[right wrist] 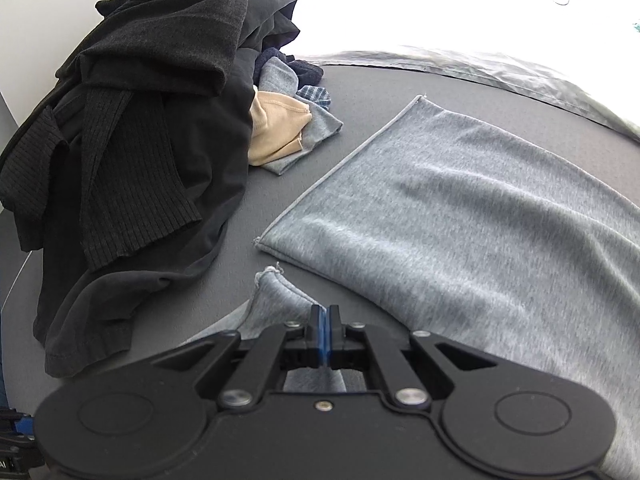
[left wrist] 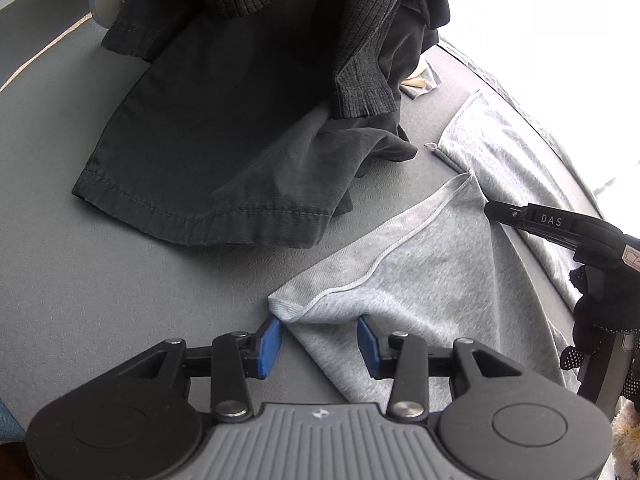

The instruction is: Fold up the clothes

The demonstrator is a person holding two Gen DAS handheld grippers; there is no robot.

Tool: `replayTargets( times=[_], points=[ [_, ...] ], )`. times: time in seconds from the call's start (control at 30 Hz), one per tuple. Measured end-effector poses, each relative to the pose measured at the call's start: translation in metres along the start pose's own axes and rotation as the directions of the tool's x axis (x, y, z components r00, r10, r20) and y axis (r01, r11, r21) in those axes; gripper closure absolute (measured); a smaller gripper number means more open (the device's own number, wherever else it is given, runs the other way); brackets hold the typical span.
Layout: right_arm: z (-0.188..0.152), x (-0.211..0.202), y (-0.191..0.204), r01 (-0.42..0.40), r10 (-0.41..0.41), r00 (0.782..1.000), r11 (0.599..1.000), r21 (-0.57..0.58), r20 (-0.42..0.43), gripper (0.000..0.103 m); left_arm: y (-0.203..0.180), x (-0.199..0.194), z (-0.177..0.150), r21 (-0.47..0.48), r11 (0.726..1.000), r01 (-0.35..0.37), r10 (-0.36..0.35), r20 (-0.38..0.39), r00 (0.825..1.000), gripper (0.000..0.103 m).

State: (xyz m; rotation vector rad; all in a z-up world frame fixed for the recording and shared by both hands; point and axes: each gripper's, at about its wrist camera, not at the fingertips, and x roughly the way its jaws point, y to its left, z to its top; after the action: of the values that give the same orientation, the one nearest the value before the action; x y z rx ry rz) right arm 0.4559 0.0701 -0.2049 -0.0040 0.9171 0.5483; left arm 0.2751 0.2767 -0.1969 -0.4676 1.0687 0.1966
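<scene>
A light grey garment (left wrist: 420,280) lies spread on the dark grey table (left wrist: 80,240). My left gripper (left wrist: 318,338) is open, its blue pads on either side of the garment's near hemmed corner, low over the cloth. The right gripper (left wrist: 496,210) shows at the right edge of the left wrist view, held by a gloved hand. In the right wrist view the right gripper (right wrist: 325,316) is shut on a fold of the grey garment (right wrist: 460,208), with a bunched corner (right wrist: 276,292) sticking out past the pads.
A tall heap of black and dark grey clothes (left wrist: 248,80) stands behind the garment, also in the right wrist view (right wrist: 140,140). Beige and blue small items (right wrist: 288,128) lie beside the heap. The table's far edge (right wrist: 480,68) meets bright glare.
</scene>
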Motion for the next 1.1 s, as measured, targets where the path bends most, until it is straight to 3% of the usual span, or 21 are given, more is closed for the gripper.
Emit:
replayTargets(
  times=[0.13, 0.17, 0.2, 0.27, 0.4, 0.67, 1.1],
  points=[
    [0.000, 0.001, 0.000, 0.005, -0.005, 1.000, 1.000, 0.005, -0.002, 0.102, -0.013, 0.007, 0.003, 0.040, 0.998, -0.042, 0.042, 0.023, 0.999, 0.065],
    [-0.001, 0.001, -0.001, 0.006, -0.006, 1.000, 1.000, 0.005, -0.003, 0.102, -0.016, 0.007, 0.002, 0.058, 0.996, -0.074, 0.073, 0.026, 0.997, 0.074],
    [-0.001, 0.001, -0.001, 0.009, -0.008, 1.000, 1.000, 0.005, -0.005, 0.102, -0.018, 0.008, 0.002, 0.073, 0.992, -0.105, 0.103, 0.030, 0.994, 0.091],
    [0.000, 0.002, -0.001, 0.010, -0.010, 1.000, 1.000, 0.009, -0.007, 0.102, -0.014, 0.009, 0.004, 0.055, 0.989, -0.135, 0.134, 0.029, 0.991, 0.100],
    [0.001, 0.002, 0.000, 0.015, -0.015, 1.000, 1.000, 0.005, -0.010, 0.102, 0.002, 0.007, 0.010, -0.070, 0.991, -0.114, 0.114, 0.001, 0.993, 0.101],
    [0.007, -0.001, 0.012, 0.013, -0.013, 1.000, 1.000, -0.019, 0.013, 0.102, 0.013, 0.000, 0.014, -0.122, 0.972, -0.203, 0.203, -0.007, 0.979, 0.101],
    [0.017, 0.030, 0.083, -0.050, 0.048, 0.999, 0.991, -0.126, -0.020, 0.102, 0.065, -0.020, 0.001, -0.256, 0.932, -0.256, 0.260, -0.022, 0.965, 0.101]
  ],
)
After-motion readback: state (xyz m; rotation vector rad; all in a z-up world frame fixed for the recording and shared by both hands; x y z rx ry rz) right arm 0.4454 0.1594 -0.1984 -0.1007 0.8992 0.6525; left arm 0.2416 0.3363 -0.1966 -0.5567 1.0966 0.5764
